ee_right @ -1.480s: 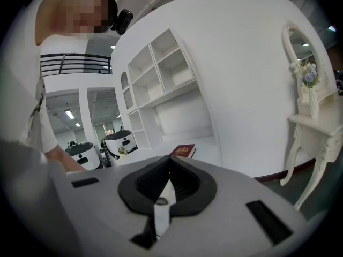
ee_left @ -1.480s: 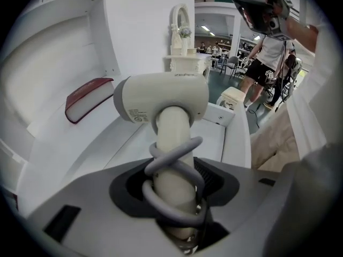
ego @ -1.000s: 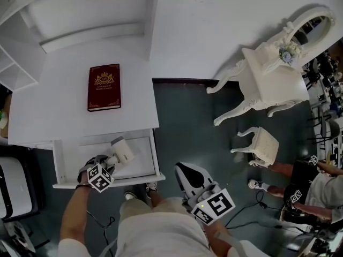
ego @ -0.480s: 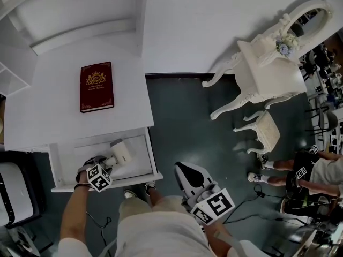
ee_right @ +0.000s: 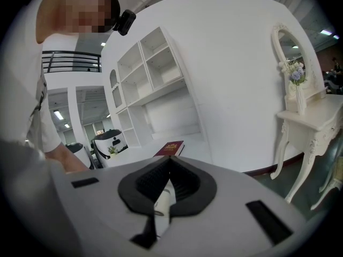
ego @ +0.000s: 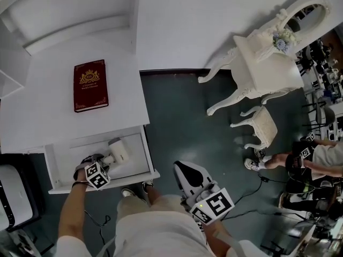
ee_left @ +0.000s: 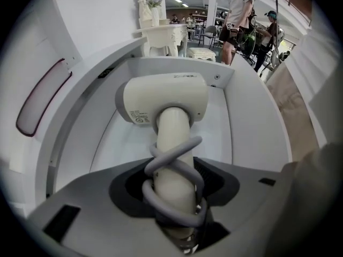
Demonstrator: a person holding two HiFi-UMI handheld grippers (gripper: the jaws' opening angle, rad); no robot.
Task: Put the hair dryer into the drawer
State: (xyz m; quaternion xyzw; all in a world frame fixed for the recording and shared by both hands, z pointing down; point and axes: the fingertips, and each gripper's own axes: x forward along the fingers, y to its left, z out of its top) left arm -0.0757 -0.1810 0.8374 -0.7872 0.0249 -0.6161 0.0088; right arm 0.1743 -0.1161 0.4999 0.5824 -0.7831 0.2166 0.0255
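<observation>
Cream hair dryer, grey cord wound round its handle.

Even, bright light from ceiling strips fills the room. Behind the drawer the white bench nearly washes out, and the shadows inside the drawer are soft and pale. The dark floor beside the drawer looks dim by contrast. Both tool views bulge like a fisheye, black at the corners, and the left tool over the drawer blurs close to the lens.
</observation>
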